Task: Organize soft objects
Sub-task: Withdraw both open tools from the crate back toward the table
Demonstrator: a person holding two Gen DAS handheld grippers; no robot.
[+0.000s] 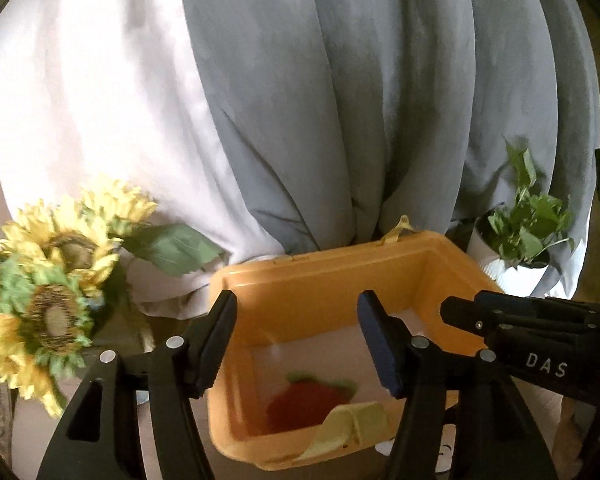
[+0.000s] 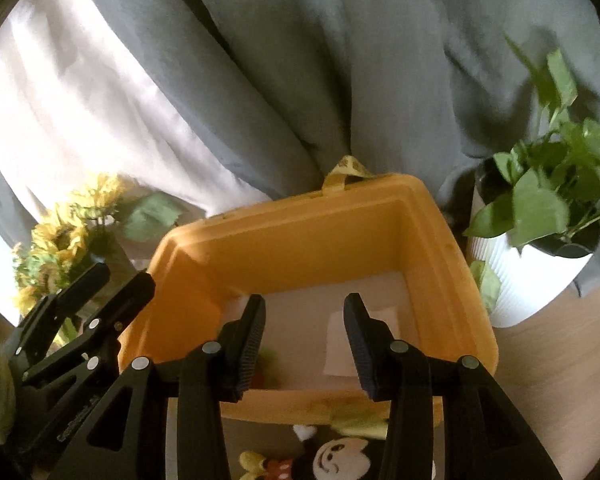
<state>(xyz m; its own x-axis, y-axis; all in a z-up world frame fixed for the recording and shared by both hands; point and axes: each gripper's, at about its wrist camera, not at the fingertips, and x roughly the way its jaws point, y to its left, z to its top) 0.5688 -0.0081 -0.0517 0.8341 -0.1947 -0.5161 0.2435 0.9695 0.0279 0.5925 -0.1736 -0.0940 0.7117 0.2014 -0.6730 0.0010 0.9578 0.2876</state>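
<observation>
An orange storage box (image 1: 320, 284) stands open before grey curtains; it also shows in the right wrist view (image 2: 300, 236). A red plush strawberry with green leaves (image 1: 304, 402) lies inside on the pale floor, next to a yellow strap (image 1: 352, 424). My left gripper (image 1: 296, 316) is open and empty above the box's near side. My right gripper (image 2: 304, 320) is open and empty over the near rim. A Mickey Mouse plush (image 2: 336, 458) lies on the table just in front of the box, below the right gripper. The right gripper also shows in the left wrist view (image 1: 540, 332).
Artificial sunflowers (image 1: 56, 280) stand left of the box. A potted green plant in a white ribbed pot (image 2: 540, 224) stands at the right. Grey and white curtains (image 1: 300, 100) hang close behind. A wooden table surface (image 2: 548, 380) shows at the right.
</observation>
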